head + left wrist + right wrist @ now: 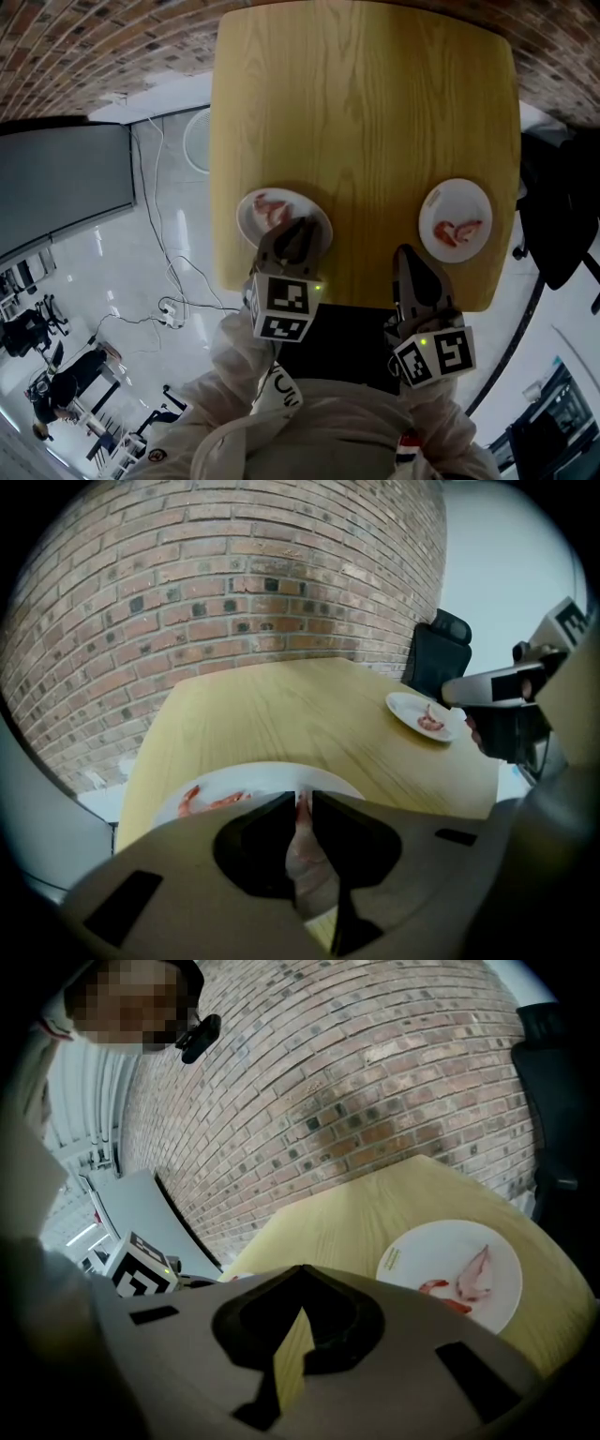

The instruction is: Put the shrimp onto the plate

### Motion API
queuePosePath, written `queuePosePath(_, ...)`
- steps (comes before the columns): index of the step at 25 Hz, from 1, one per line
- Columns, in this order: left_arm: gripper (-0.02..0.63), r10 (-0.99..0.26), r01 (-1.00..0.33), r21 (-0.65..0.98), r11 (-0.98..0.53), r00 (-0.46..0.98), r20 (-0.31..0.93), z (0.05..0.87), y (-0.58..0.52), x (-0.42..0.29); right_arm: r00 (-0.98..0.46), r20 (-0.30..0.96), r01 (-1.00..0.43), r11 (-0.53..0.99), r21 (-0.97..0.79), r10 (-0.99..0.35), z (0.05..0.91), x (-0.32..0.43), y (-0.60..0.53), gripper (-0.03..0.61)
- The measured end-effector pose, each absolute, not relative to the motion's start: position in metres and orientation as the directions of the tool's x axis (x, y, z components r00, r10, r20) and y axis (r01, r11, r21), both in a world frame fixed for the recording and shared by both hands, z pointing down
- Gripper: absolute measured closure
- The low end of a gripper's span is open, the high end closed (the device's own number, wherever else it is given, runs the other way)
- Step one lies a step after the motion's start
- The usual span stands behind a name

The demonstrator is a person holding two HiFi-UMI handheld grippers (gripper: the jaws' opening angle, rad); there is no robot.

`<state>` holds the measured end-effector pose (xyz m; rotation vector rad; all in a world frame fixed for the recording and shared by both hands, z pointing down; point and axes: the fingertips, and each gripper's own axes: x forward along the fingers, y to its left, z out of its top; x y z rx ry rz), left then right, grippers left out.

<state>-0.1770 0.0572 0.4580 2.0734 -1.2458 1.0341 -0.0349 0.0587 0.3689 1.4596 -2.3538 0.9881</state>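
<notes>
A pale shrimp (pixel 302 844) is pinched between the narrow jaws of the left gripper (pixel 299 801), right over the left plate (pixel 272 775), on which a red shrimp (pixel 214 802) is also seen; whether the pinched one rests on that plate or hangs just above it cannot be told. The right gripper (pixel 300 1273) is held with its jaws together and nothing between them, near the front edge of the table (pixel 366 112), apart from the right plate (pixel 422 1252), where more shrimp (pixel 473 1274) lie.

The grip is judged to be a delicate one, since a soft, slick body is being held. It could be squeezed out sideways or dropped on the table if the left gripper were swung or tilted sharply; the flesh could be crushed or torn if the jaws were pressed harder. The left plate, which sits near the table's edge, could be pushed or tipped if the jaws were lowered onto its rim; the red shrimp could be dragged off by a passing jaw.
</notes>
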Motion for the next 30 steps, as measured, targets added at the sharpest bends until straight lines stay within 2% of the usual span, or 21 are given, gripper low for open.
queuePosePath(17,0.551,-0.533,-0.866,-0.036,-0.498,0.273,0.8,0.435,0.048,-0.156,-0.452,0.466,-0.862,0.239,-0.446,-0.76,0.363,0.002,0.063,0.555)
queuePosePath(30,0.551,-0.499,-0.776,-0.018,-0.631,0.388,0.775,0.422,0.033,-0.07,-0.338,0.465,-0.889,0.116,-0.442,-0.818,0.358,0.069,0.071,0.555)
